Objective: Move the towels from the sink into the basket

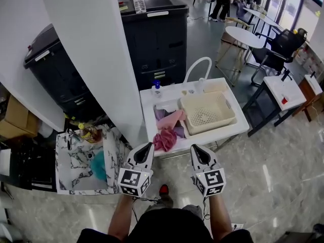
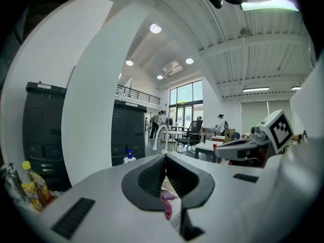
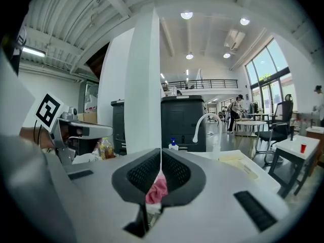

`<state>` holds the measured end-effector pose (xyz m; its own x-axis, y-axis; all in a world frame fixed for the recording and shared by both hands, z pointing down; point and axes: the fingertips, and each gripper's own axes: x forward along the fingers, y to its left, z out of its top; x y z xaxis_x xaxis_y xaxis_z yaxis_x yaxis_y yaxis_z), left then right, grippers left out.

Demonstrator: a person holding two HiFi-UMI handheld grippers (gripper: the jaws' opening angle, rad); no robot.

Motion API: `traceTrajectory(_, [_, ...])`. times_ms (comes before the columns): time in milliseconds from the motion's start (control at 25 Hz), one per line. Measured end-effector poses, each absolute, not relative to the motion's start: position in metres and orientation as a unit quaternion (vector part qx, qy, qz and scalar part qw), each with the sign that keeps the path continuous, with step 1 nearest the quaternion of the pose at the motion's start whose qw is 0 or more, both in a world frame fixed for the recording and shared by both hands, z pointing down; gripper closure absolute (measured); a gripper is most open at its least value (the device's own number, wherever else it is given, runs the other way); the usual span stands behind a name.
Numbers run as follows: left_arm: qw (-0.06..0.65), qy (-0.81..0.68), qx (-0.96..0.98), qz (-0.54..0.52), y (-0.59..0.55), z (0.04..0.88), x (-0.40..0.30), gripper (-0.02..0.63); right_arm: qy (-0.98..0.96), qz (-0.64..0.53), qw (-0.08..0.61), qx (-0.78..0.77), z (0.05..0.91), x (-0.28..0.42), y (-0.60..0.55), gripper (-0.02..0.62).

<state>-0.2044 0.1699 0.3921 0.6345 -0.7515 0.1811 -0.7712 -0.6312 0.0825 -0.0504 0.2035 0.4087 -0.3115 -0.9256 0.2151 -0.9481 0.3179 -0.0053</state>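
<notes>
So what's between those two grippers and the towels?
Head view: only the sink's white front rim separates left gripper and right gripper from the towels.

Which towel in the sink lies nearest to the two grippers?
The dark pink towel: it lies at the front edge of the sink. The light pink towel and the purple towel lie farther back.

A white sink unit [image 1: 239, 127] stands on the glossy tiled floor [image 1: 273, 171]. Its basin holds crumpled pink towels [image 1: 171, 120] — a magenta towel [image 1: 165, 139] hangs over the front rim. A cream basket [image 1: 229, 105] sits just beside them, on the right. A blue-capped bottle [image 1: 157, 88] and an arched white faucet [image 1: 197, 65] stand along the back edge.
</notes>
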Motion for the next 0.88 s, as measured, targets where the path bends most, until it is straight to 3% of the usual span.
traceTrajectory(880, [0.163,-0.508,0.836,0.125,0.115,0.495,-0.231,0.598,-0.859,0.136,0.166,0.466,0.528,-0.087,0.105,0.565])
